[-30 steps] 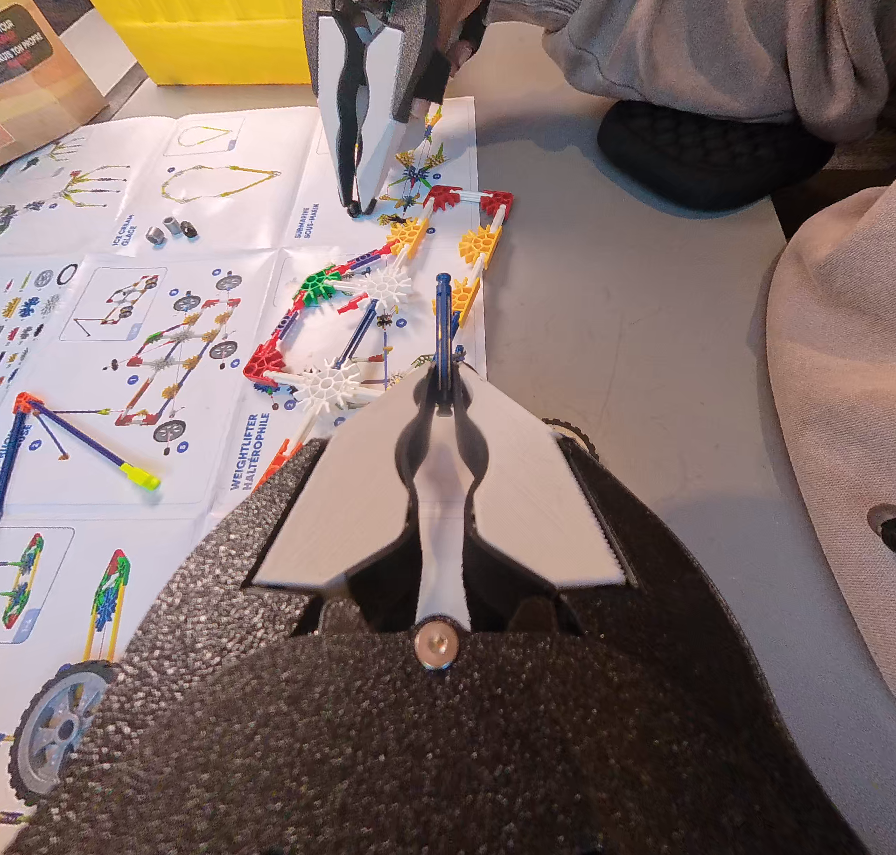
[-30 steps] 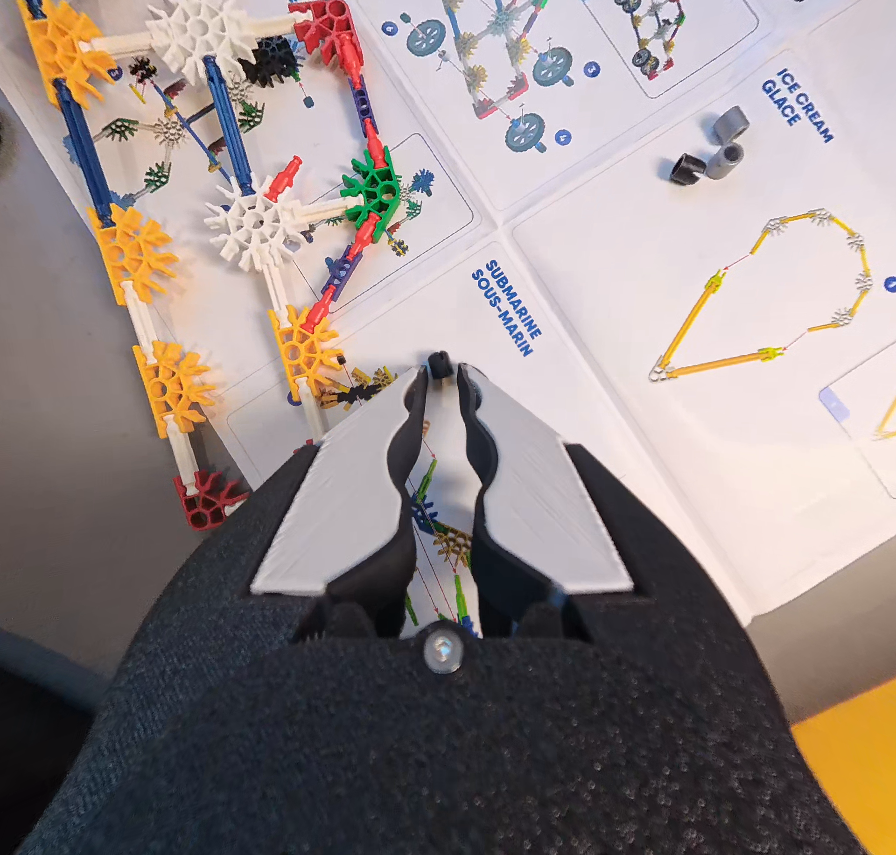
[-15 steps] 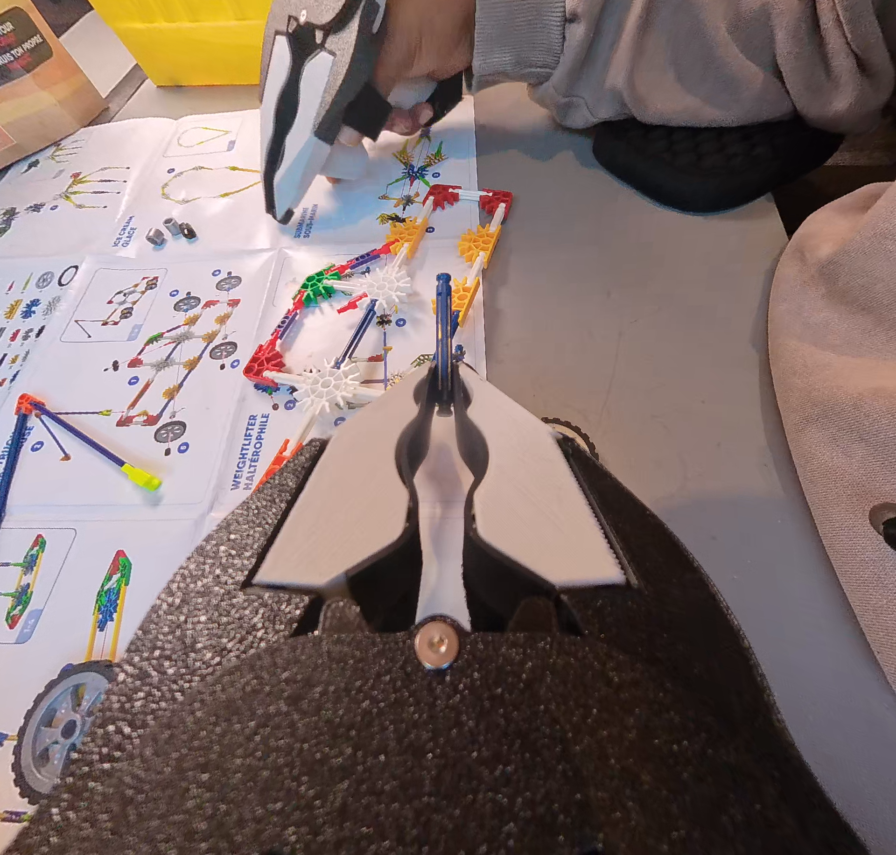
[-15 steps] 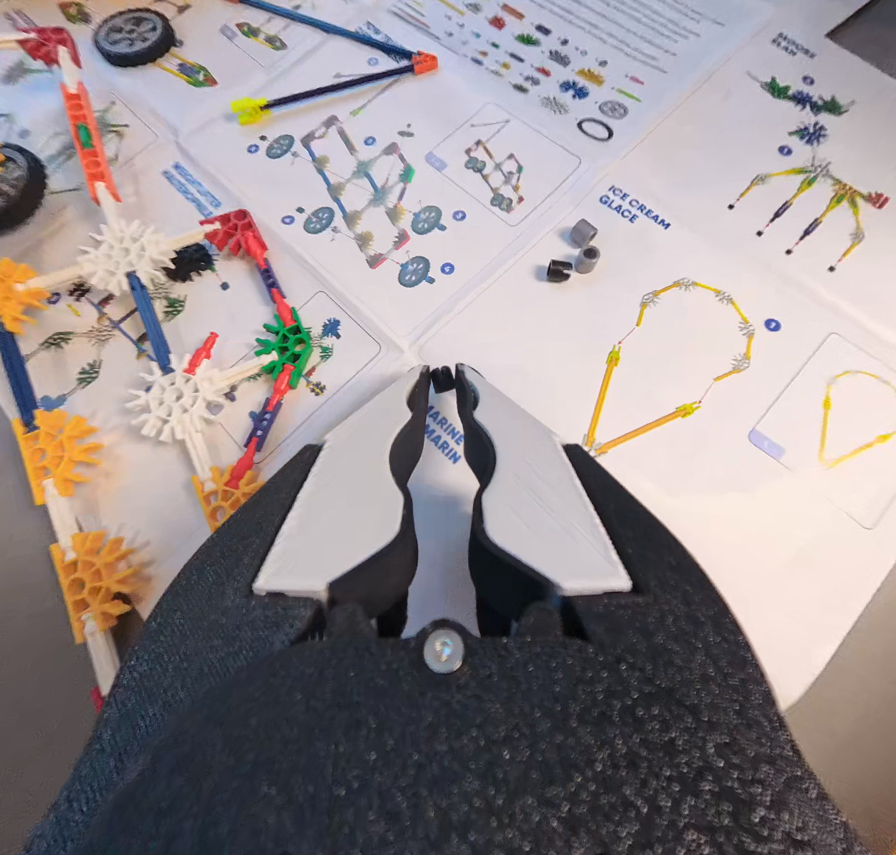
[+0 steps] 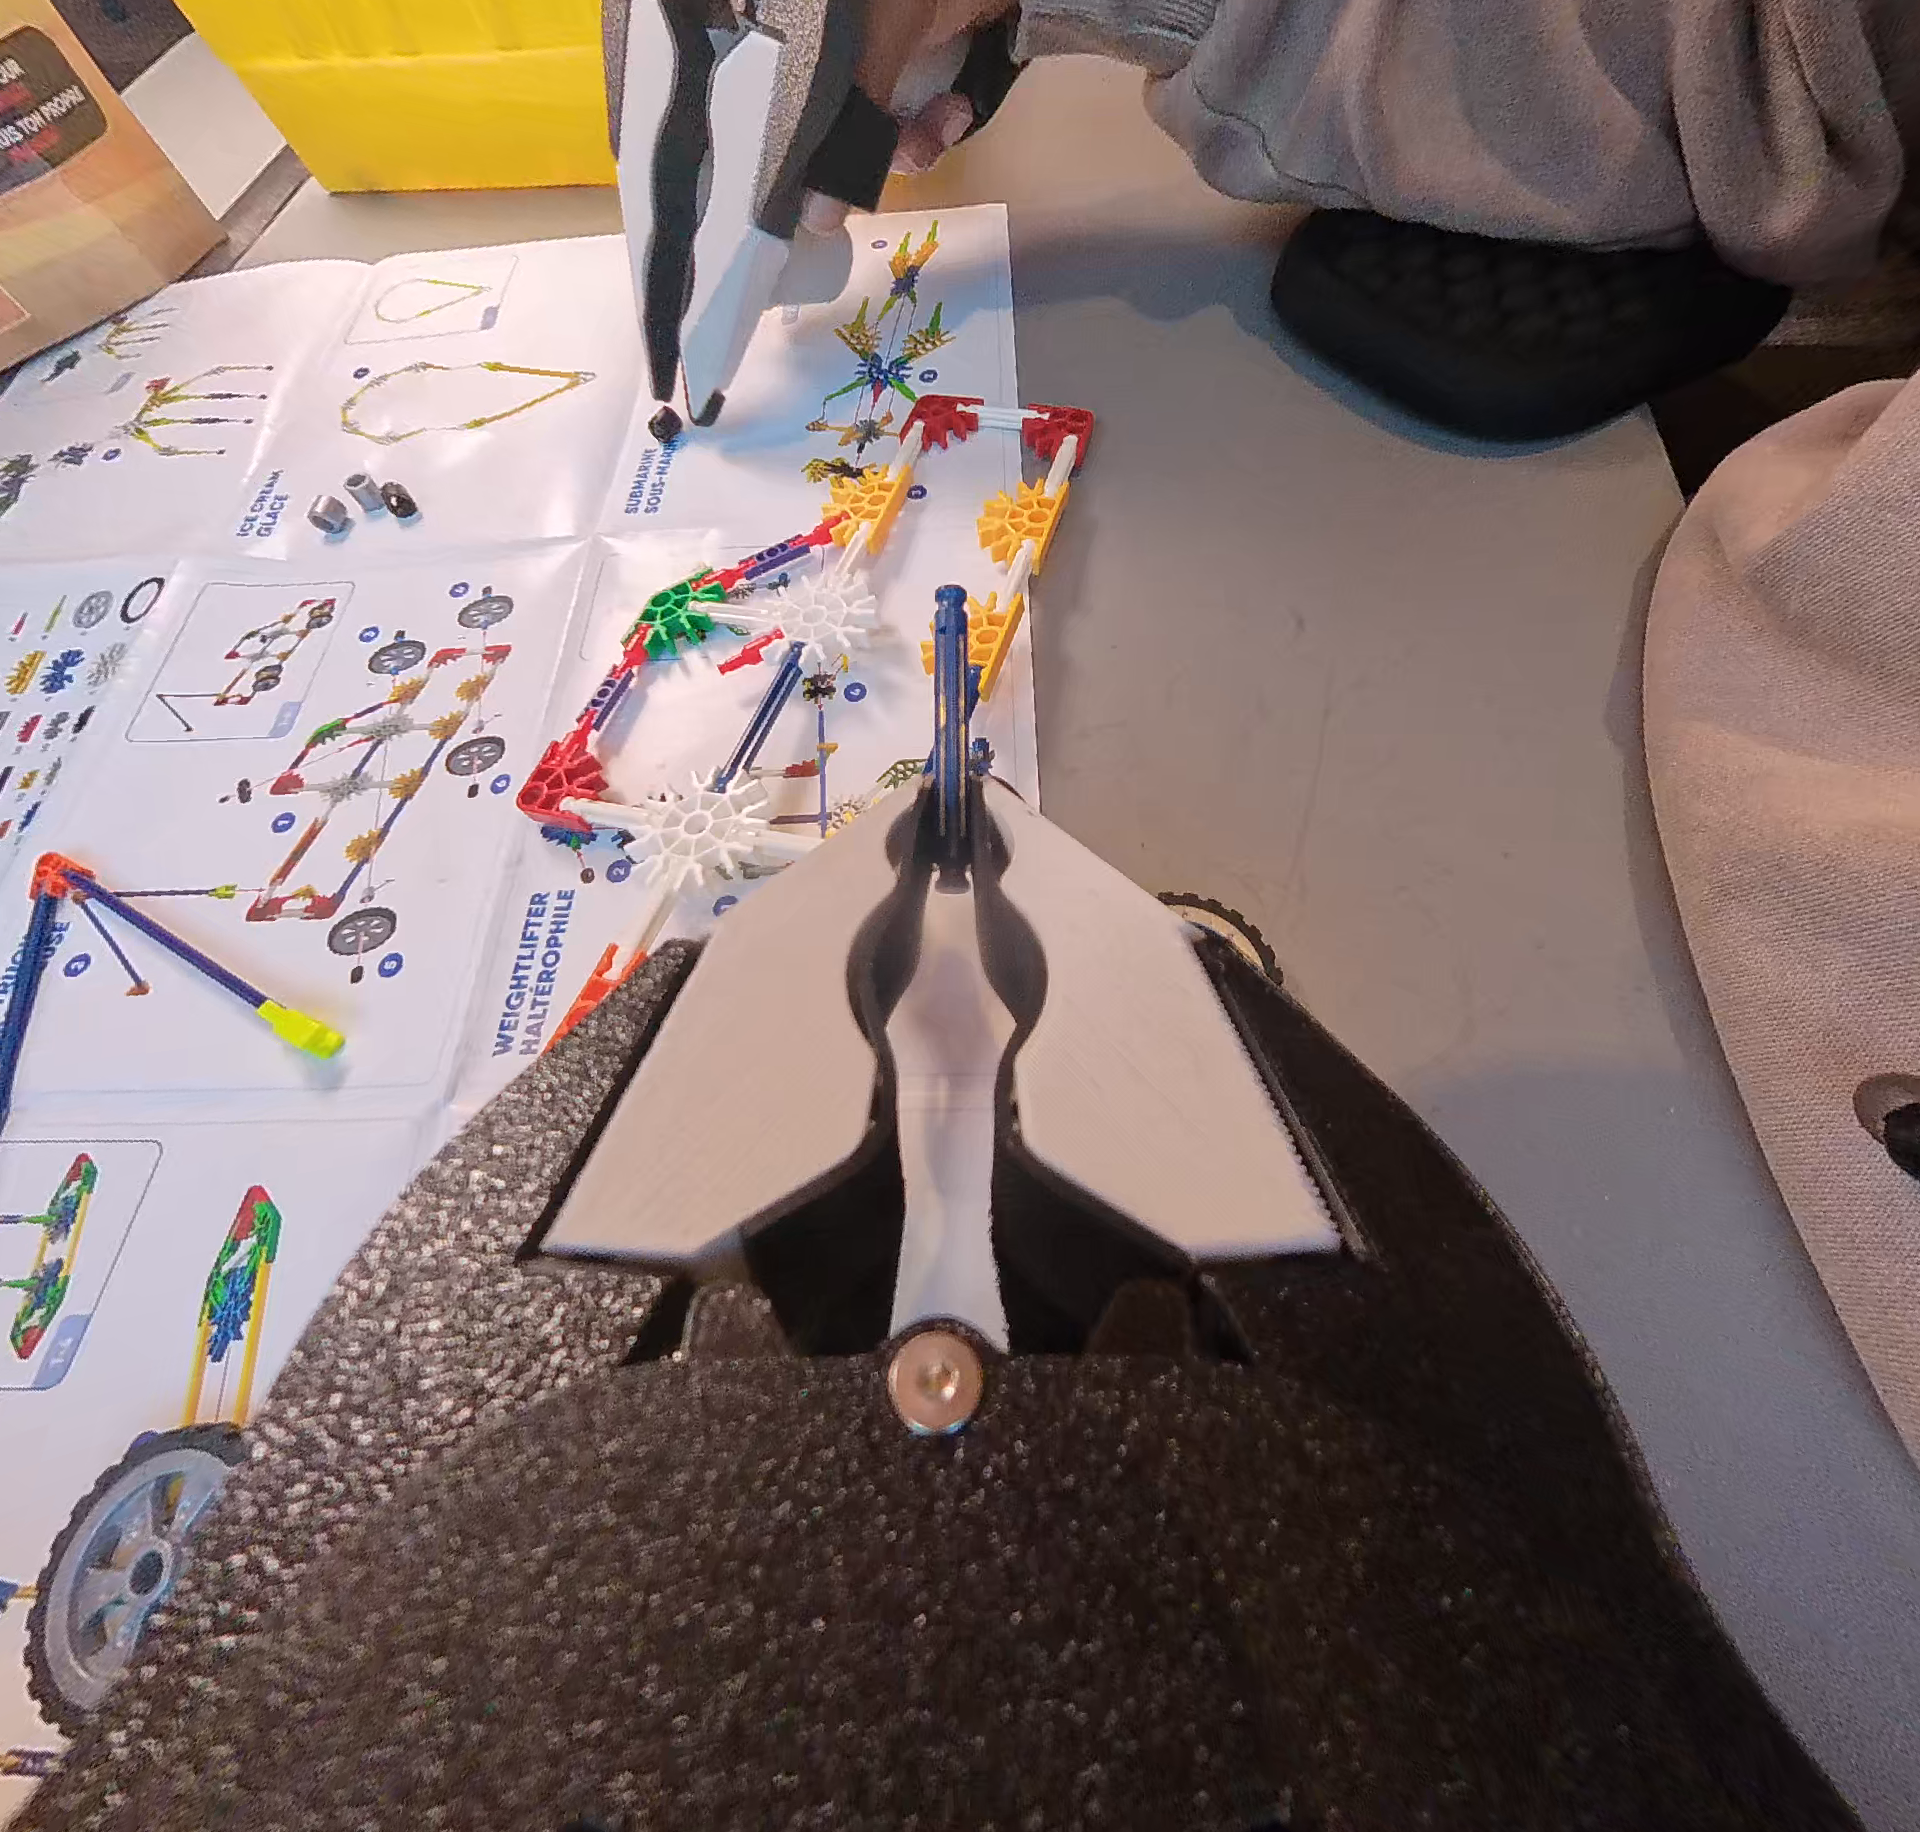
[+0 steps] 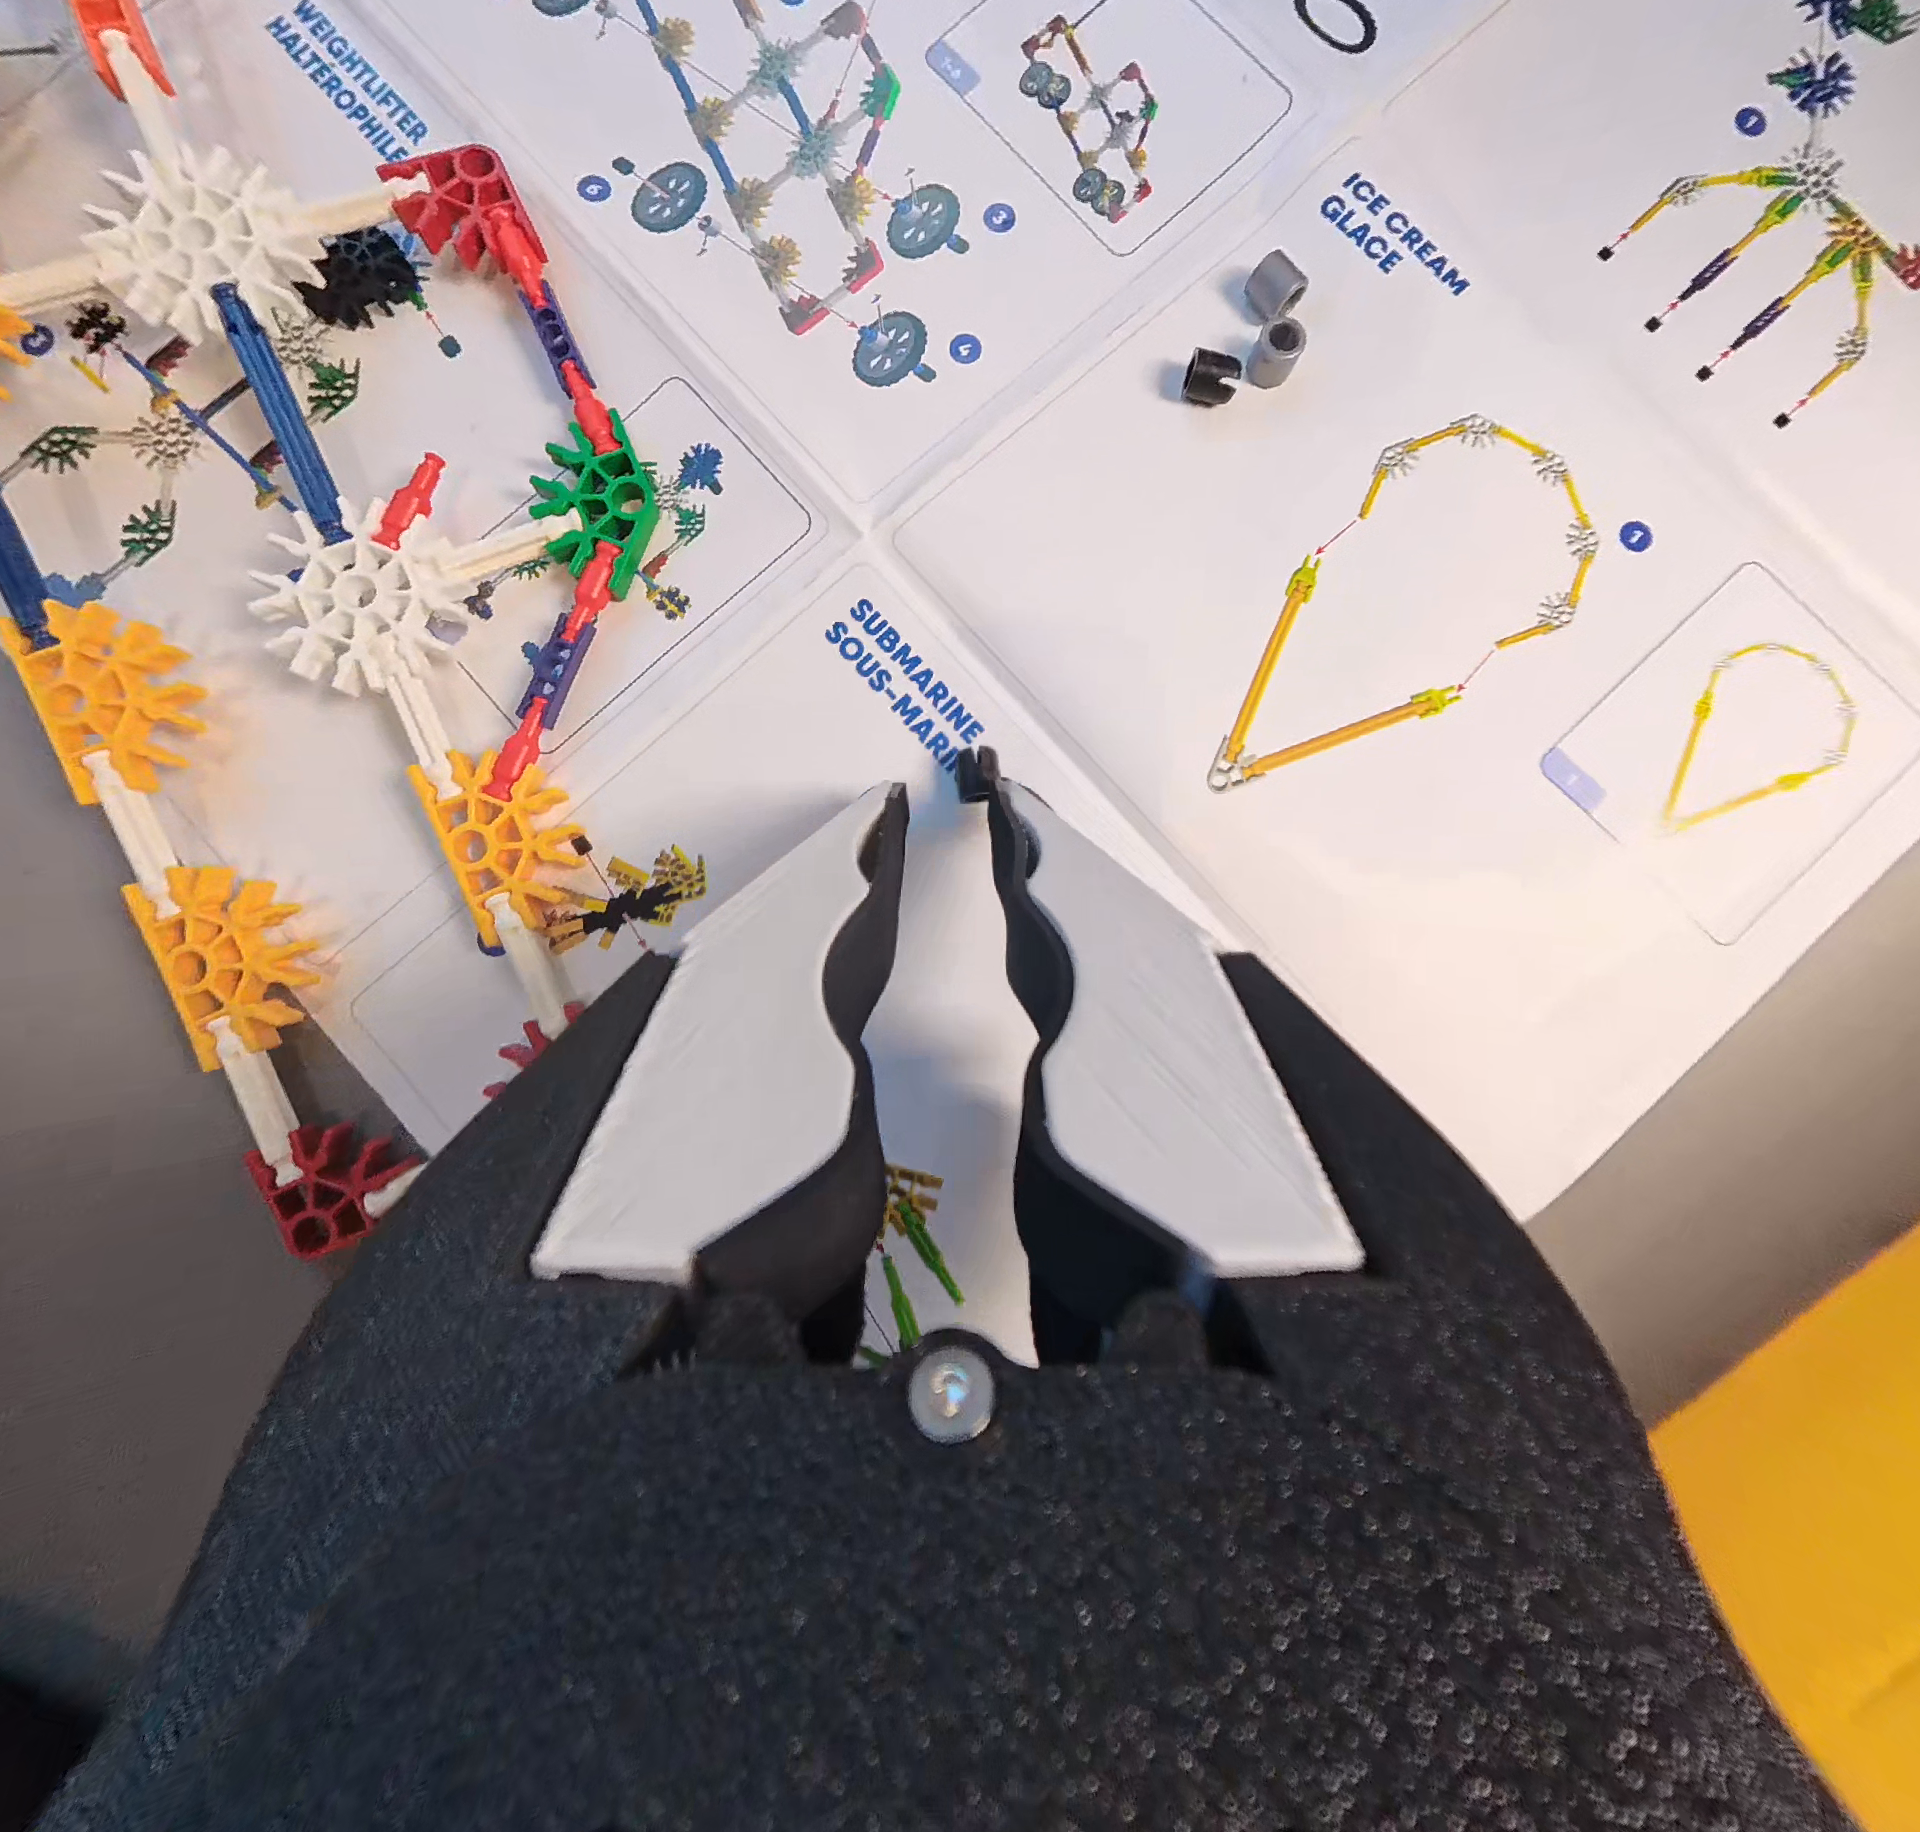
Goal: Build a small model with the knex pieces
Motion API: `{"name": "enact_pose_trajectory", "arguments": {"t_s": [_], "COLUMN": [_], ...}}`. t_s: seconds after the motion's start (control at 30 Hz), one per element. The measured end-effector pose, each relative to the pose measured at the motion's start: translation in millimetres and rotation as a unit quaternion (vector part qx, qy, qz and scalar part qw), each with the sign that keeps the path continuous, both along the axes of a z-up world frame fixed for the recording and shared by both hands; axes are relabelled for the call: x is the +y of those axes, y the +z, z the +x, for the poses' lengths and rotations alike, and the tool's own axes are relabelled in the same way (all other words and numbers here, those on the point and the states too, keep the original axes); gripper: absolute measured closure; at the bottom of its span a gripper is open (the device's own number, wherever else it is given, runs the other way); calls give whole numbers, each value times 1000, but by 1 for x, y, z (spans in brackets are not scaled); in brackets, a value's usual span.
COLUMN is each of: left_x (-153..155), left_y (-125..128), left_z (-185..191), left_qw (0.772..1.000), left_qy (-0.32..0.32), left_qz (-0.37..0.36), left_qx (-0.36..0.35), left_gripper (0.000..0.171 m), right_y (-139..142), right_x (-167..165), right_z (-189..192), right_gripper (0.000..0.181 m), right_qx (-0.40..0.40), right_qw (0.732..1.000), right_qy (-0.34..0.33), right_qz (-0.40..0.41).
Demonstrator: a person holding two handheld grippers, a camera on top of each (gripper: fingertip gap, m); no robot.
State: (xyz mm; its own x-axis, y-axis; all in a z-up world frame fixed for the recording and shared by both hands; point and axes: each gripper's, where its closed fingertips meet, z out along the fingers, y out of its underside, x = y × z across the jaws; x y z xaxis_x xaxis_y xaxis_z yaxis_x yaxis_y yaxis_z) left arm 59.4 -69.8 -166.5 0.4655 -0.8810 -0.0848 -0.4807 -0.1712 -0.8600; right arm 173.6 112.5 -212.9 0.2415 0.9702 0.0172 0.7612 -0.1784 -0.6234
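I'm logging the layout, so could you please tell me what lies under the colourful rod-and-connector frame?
The rod-and-connector frame lies on the printed instruction sheet; its outer yellow connectors overhang the grey table. The left hand-held gripper covers its near end.

Your left gripper (image 5: 948, 816) is clamped on a dark blue rod (image 5: 948, 702) that stands up out of its tips, right beside the yellow connectors on the near right edge of the rod-and-connector frame (image 5: 810, 629). That frame lies flat on the instruction sheet (image 6: 1039, 577): white snowflake hubs, red corner pieces, one green connector, blue and white rods. Your right gripper (image 6: 943, 795) hovers tip-down over the sheet with its jaws slightly parted, and a small black sleeve (image 6: 975, 774) sits against its right fingertip. Farther off, two grey sleeves (image 6: 1276, 317) and another black sleeve (image 6: 1210, 374) lie loose together.
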Motion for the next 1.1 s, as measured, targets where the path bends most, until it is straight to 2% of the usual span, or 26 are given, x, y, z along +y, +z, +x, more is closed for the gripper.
{"name": "enact_pose_trajectory", "arguments": {"t_s": [0.27, 0.4, 0.6, 0.77, 1.1], "left_x": [0, 1, 25, 42, 47], "left_y": [0, 5, 41, 57, 48], "left_z": [0, -3, -39, -70, -73], "left_qw": [1000, 1000, 993, 982, 981], "left_qy": [1, 4, 76, 138, 146], "left_qz": [0, 5, 26, 50, 40], "left_qx": [-1, -7, -86, -118, -120], "left_gripper": [168, 168, 169, 169, 169], "right_y": [8, 1, -1, -1, 4], "right_x": [8, 9, 6, 1, 0], "right_z": [-5, -8, 1, 10, 17], "right_gripper": [172, 175, 177, 177, 181], "right_qx": [-3, -20, -23, -19, -10], "right_qw": [999, 999, 1000, 1000, 1000], "right_qy": [4, 5, -2, -6, -8], "right_qz": [43, 36, 17, -7, -14]}}
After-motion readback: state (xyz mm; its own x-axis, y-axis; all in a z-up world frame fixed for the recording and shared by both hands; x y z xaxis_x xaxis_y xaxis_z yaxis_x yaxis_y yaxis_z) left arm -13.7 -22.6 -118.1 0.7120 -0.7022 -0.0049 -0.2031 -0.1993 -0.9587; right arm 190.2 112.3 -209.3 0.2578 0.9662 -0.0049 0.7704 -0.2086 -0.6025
